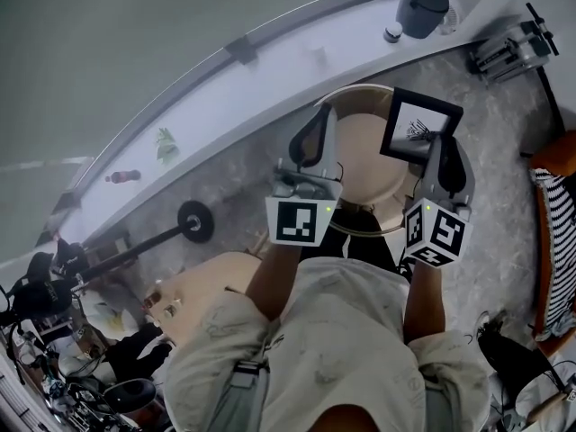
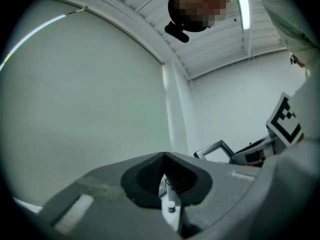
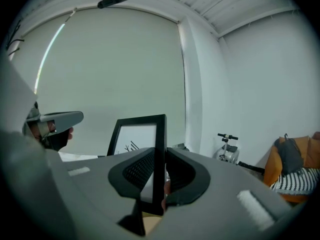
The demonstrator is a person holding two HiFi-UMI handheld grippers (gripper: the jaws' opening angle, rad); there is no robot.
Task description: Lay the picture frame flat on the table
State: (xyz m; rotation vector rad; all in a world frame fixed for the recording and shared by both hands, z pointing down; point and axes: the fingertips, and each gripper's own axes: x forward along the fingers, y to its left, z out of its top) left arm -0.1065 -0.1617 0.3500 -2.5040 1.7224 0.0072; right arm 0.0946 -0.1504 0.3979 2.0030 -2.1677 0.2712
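The black picture frame (image 1: 419, 122), white inside, is gripped by the right gripper (image 3: 159, 159) fingers; 1 corner is hidden. The left gripper (image 2: 164, 160) fingers are clenched.

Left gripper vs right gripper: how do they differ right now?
The left gripper has its jaws together on nothing; the right gripper is clamped on the edge of the black picture frame. In the head view the left gripper is over the round table's left side, the right gripper over its right side. Both carry a marker cube and dark ribbed pads.
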